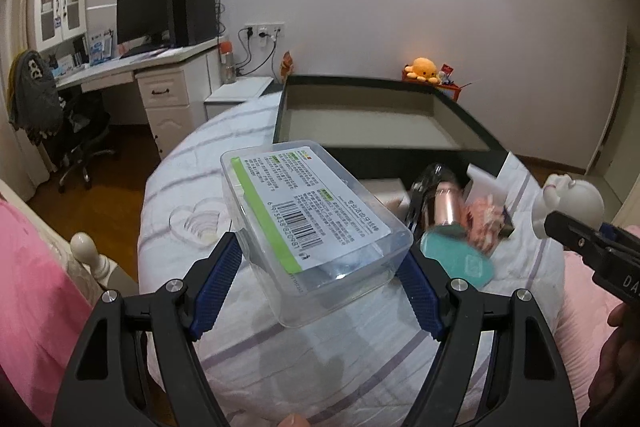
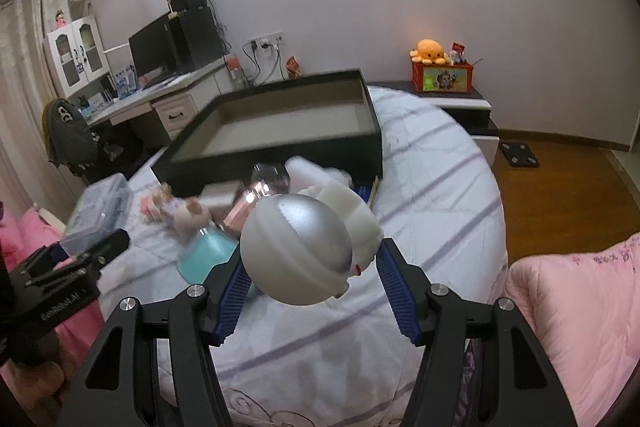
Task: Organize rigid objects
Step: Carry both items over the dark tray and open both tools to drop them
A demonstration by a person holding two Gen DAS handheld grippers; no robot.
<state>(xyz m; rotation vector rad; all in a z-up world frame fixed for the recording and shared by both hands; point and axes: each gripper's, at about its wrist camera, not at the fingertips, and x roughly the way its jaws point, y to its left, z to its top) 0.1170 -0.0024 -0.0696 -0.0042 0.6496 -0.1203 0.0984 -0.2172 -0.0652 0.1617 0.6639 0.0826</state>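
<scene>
My left gripper (image 1: 320,261) is shut on a clear plastic box (image 1: 316,211) with a white and green label, held tilted above the bed. In the right wrist view this box (image 2: 100,211) and the left gripper (image 2: 92,251) show at the left. My right gripper (image 2: 310,259) is shut on a white astronaut figure (image 2: 300,243) with a silver visor, also off the bed. The figure (image 1: 572,203) appears at the right edge of the left wrist view. A black tray (image 1: 360,127) with a bare grey floor lies on the bed beyond both grippers (image 2: 288,131).
Between the grippers and the tray lie a pink-gold bottle (image 1: 444,205), a teal oval item (image 1: 460,259), a pink figure (image 1: 484,223) and a white box (image 1: 384,187). A clear heart-shaped dish (image 1: 196,223) sits left. A pink quilt (image 2: 580,307) borders the right, a desk (image 1: 152,67) the far left.
</scene>
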